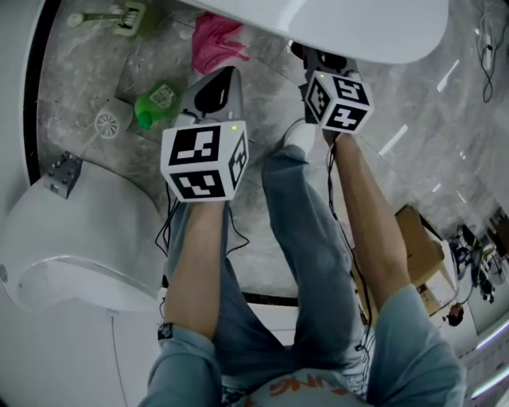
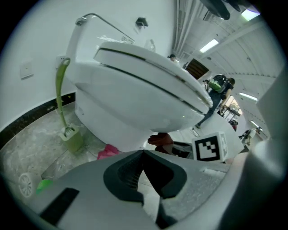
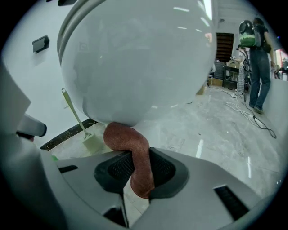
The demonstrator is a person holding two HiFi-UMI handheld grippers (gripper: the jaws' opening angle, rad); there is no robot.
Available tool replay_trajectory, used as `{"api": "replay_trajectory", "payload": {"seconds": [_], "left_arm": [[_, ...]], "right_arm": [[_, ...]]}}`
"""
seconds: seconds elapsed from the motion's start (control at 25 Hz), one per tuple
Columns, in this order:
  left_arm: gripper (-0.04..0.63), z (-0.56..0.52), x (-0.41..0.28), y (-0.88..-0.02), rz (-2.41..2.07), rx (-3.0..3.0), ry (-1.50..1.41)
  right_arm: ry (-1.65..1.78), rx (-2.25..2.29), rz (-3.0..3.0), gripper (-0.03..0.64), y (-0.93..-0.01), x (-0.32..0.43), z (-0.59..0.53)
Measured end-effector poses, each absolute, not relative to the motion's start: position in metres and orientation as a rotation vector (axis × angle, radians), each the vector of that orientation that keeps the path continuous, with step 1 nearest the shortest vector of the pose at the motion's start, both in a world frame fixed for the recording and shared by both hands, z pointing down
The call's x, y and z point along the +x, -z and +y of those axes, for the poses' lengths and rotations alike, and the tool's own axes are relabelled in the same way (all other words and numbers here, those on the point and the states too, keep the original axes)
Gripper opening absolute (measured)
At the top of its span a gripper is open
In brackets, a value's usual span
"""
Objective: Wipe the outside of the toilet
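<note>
While the right gripper [image 3: 140,157] clamps a reddish-brown cloth [image 3: 130,141] between its narrowly set jaws, the cloth's upper end presses against the underside of the white toilet bowl [image 3: 135,63]. The bowl fills the upper part of the right gripper view. From the head view, both grippers reach forward over a grey marbled floor [image 1: 413,103], and the bowl's front edge runs along the top of that view. The left gripper [image 2: 143,155] hangs just to the left of the right one, below the bowl and clear of it. Its jaws are closed tip to tip with nothing between them. On the floor beyond the left gripper lie a pink rag [image 1: 216,40] and a green bottle [image 1: 155,103], with a pale green toilet brush holder [image 1: 129,17] farther off.
</note>
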State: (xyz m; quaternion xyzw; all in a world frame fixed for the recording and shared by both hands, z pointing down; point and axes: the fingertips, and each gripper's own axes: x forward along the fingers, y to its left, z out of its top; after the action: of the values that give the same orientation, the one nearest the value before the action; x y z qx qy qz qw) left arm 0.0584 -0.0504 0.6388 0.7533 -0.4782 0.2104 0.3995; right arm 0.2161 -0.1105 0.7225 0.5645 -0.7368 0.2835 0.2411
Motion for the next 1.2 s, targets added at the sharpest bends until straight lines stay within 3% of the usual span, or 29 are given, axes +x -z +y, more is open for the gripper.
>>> {"api": "replay_trajectory", "payload": {"seconds": [0.52, 1.2], "left_arm": [[-0.005, -0.004, 0.13, -0.571, -1.218, 1.924, -0.554], [-0.005, -0.073, 0.162, -0.295, -1.363, 2.022, -0.328]], "right_arm": [[-0.814, 1.606, -1.892, 0.083, -0.643, 0.328, -0.09], [-0.872, 1.698, -2.098, 0.074, -0.35, 0.341, -0.092]]}}
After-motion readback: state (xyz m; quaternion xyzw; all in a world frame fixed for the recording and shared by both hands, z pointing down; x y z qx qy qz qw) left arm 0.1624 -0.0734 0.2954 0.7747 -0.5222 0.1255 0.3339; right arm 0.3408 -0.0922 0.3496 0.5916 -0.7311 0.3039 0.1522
